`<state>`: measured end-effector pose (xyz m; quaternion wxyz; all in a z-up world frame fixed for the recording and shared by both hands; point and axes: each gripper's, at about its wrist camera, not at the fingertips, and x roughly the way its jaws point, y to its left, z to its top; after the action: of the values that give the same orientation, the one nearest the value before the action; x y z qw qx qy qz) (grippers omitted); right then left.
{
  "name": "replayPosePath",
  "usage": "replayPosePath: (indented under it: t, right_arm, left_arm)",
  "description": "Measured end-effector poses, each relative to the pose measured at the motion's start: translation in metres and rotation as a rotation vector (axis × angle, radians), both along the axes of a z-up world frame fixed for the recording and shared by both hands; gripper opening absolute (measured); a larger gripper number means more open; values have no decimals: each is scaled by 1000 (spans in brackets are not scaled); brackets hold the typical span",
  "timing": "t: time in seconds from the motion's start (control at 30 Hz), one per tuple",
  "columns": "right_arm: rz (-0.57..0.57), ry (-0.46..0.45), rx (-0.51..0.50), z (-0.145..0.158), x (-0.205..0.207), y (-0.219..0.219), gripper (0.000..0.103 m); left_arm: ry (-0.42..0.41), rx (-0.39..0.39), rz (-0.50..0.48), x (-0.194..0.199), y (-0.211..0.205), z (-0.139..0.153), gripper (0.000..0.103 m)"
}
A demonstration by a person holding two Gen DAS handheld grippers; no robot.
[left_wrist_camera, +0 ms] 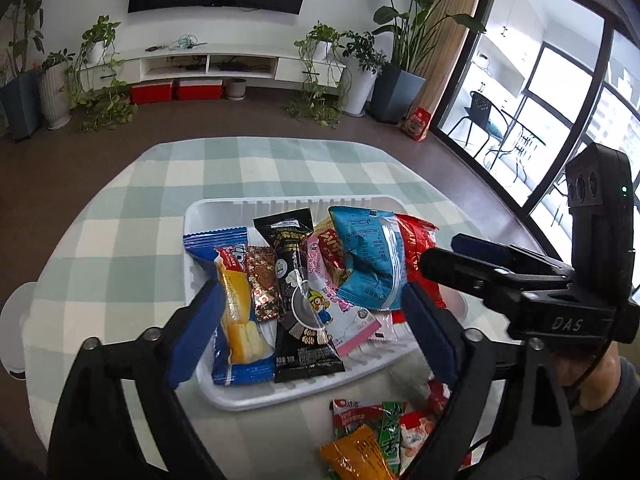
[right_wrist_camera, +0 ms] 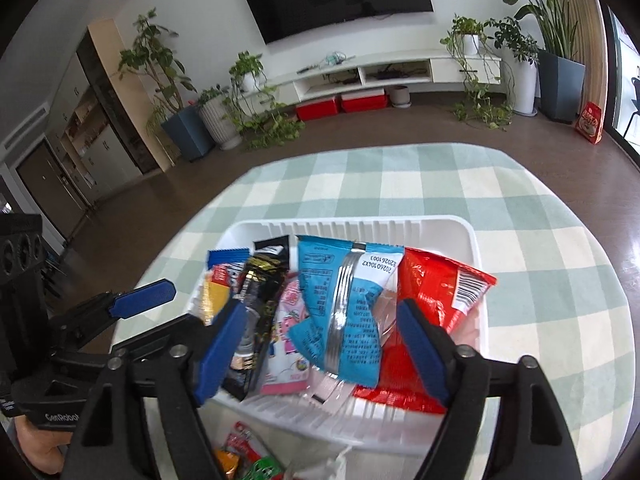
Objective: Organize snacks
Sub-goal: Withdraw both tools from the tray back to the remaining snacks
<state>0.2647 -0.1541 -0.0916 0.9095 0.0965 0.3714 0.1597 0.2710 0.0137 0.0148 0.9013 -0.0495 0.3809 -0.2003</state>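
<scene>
A white plastic tray (left_wrist_camera: pixel 224 394) (right_wrist_camera: pixel 448 224) on the checked tablecloth holds several snack packets: a blue-and-yellow wafer pack (left_wrist_camera: pixel 236 312), a black packet (left_wrist_camera: pixel 298 300) (right_wrist_camera: pixel 256 304), a pink packet (left_wrist_camera: pixel 344 316) (right_wrist_camera: pixel 286 344), a light blue packet (left_wrist_camera: pixel 370 260) (right_wrist_camera: pixel 346 312) and a red packet (left_wrist_camera: pixel 420 248) (right_wrist_camera: pixel 436 296). My left gripper (left_wrist_camera: pixel 316 328) is open and empty just above the tray's near side. My right gripper (right_wrist_camera: pixel 320 348) is open and empty above the light blue packet; it also shows in the left wrist view (left_wrist_camera: pixel 464 252).
More loose packets, orange (left_wrist_camera: pixel 356 456), green (left_wrist_camera: pixel 390 436) and red, lie on the cloth (left_wrist_camera: pixel 120 240) in front of the tray. A white object (left_wrist_camera: pixel 16 332) sits at the table's left edge. Beyond are floor, potted plants, a TV unit and a glass door.
</scene>
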Motion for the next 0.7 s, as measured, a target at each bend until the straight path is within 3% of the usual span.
replayPosePath:
  t: [0.07,0.33,0.47,0.7]
  right_arm:
    - [-3,-36,30,8,-18,-8,98]
    - [-51,-76,84,9,-101,-41,102]
    - [-88,-61,108,-10,-140,-51,103]
    - [-170,37,188,-54,-189,-65,100]
  left_arm:
    - [-11,-8,14,-18,7,3,101]
    - [40,-18,56,-95,26,-30,103]
    - [46,-11,52,-127,23,-51,103]
    - [182,16,60,-140,1,-83,102]
